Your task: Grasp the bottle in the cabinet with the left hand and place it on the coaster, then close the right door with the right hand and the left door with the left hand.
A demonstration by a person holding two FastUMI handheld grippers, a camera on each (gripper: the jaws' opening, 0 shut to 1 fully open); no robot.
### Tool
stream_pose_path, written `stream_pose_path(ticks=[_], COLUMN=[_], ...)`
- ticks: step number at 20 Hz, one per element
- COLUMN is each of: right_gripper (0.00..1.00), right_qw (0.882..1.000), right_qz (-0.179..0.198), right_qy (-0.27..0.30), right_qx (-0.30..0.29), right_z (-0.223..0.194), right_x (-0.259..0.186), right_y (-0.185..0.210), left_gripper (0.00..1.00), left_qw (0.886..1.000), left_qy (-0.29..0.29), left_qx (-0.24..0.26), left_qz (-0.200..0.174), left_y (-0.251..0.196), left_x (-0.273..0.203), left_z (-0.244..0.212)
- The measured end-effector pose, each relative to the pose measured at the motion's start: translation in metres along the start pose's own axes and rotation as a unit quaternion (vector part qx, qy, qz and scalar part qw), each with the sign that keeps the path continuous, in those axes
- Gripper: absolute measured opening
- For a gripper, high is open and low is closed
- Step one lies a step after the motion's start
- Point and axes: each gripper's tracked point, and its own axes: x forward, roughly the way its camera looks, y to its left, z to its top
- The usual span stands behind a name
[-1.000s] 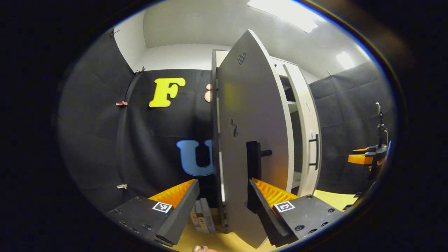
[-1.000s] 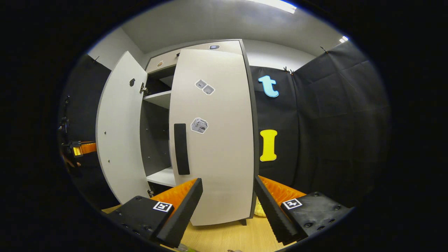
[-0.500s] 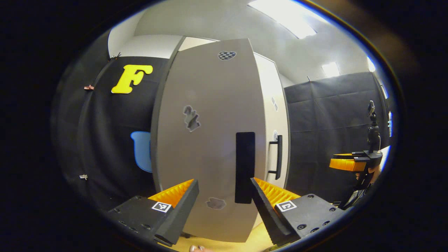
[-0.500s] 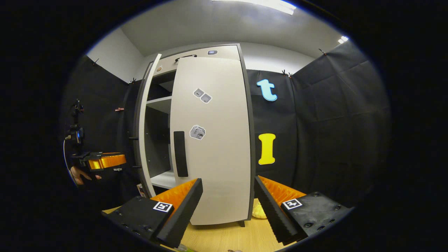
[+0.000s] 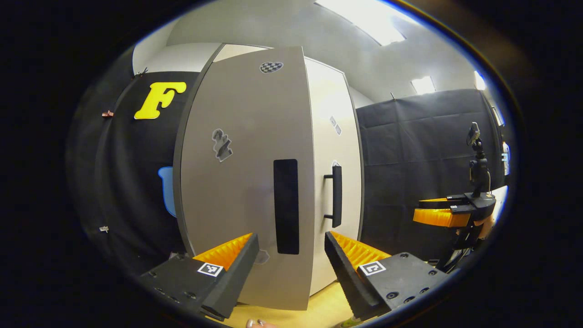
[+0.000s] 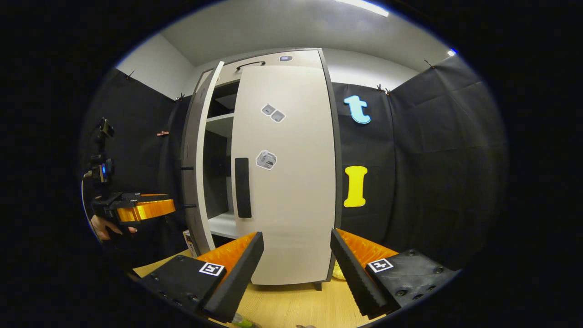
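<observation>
The grey cabinet stands on a wooden table (image 6: pixel 291 305). In the left gripper view its left door (image 5: pixel 237 182) faces me, with a black handle (image 5: pixel 286 206). My left gripper (image 5: pixel 291 241) is open just in front of that handle, holding nothing. In the right gripper view the right door (image 6: pixel 291 182) lies shut, while the left door (image 6: pixel 200 159) stands slightly ajar, and shelves (image 6: pixel 221 123) show through the gap. My right gripper (image 6: pixel 297 237) is open and empty, back from the right door. A green bit, perhaps the bottle (image 6: pixel 241 322), peeks in at the bottom edge.
The other gripper (image 5: pixel 439 214) hangs off to the right of the cabinet in the left gripper view. A hand holds the left gripper (image 6: pixel 136 209) left of the cabinet. A yellowish object (image 6: pixel 337 272) lies by the cabinet's right foot. Black cloth walls surround the booth.
The left door has swung from wide open to almost shut, and my left gripper has followed it round. The right door stays shut; the right gripper has barely shifted.
</observation>
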Motion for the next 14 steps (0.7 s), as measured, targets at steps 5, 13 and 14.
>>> stream_pose_path(ticks=[5, 13, 14], right_gripper=[0.98, 0.98, 0.98], right_qw=[1.000, 1.000, 1.000], right_qz=[0.005, 0.004, 0.002], right_qy=[0.000, 0.013, 0.015], right_qx=[-0.007, -0.015, -0.018], right_z=[0.000, -0.007, -0.008], right_x=[0.001, 0.000, -0.001], right_y=[0.004, 0.004, 0.003], left_gripper=[0.93, 0.93, 0.93], left_qw=[1.000, 1.000, 1.000], left_qy=[0.007, 0.015, 0.017], left_qx=[-0.003, 0.000, 0.003], left_qz=[0.009, 0.007, 0.008], left_y=[0.003, 0.004, 0.003], left_x=[-0.009, -0.012, -0.012], left_z=[-0.006, -0.009, -0.011])
